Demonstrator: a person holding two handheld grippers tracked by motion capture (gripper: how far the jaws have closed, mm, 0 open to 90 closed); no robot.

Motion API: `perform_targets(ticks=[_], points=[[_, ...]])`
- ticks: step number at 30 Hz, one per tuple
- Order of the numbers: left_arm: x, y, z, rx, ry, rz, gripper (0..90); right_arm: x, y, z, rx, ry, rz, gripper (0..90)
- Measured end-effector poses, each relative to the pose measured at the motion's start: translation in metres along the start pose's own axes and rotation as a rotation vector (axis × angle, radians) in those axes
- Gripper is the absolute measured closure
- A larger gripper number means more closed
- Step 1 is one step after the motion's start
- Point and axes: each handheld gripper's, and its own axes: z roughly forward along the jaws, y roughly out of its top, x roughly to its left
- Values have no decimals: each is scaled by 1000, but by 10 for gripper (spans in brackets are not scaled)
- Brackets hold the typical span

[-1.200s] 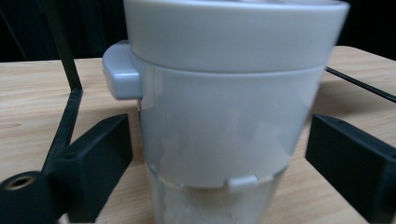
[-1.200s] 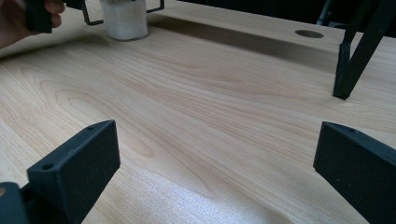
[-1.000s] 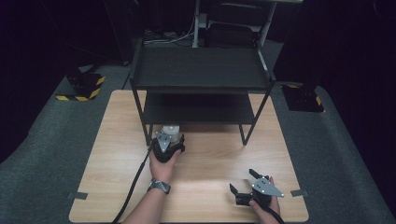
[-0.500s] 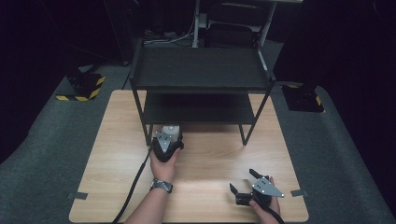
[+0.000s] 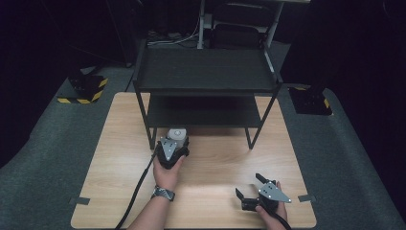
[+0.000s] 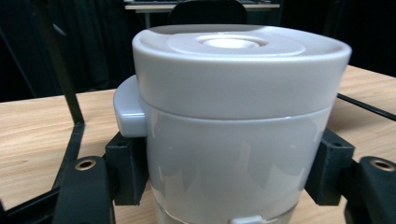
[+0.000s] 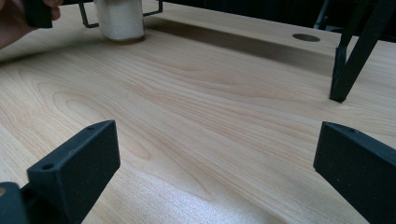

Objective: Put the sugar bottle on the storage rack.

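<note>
A white round container with a lid [image 5: 177,133] stands upright on the wooden table [image 5: 115,143], just in front of the rack's left front leg. My left gripper [image 5: 175,140] is shut on it. In the left gripper view the container [image 6: 233,116] sits between both black pads [image 6: 128,172], which press on its sides below the lid. My right gripper [image 5: 249,186] rests near the table's front right edge, open, with bare wood between its pads [image 7: 77,172]. The right gripper view shows the container [image 7: 119,18] far off at the upper left.
A black two-tier metal rack [image 5: 206,72] stands on the back half of the table, its lower shelf just behind the container. One rack leg [image 7: 345,70] rises ahead of the right gripper. Bare wood lies between the two hands. Dark floor surrounds the table.
</note>
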Motion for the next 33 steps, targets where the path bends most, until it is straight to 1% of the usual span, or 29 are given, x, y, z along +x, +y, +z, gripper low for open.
perform_targets(ticks=[7, 14, 19, 25, 26, 33], points=[[0, -2, -15, 17, -21, 14, 303, 1, 0, 0, 0, -3, 0, 0], [-1, -3, -32, 19, -41, 10, 303, 1, 0, 0, 1, -5, -1, 0], [-3, 2, -43, 8, -55, 0, 303, 2, 0, 0, 1, -9, -3, 0], [-6, 16, -54, -10, -61, 0, 303, 3, 0, 0, 2, -13, -2, 0], [-7, 21, -57, -21, -63, -3, 303, 3, 0, 0, 2, -13, -3, 0], [-10, 47, -66, -48, -62, -9, 303, 3, 0, 0, 1, -13, -2, 0]])
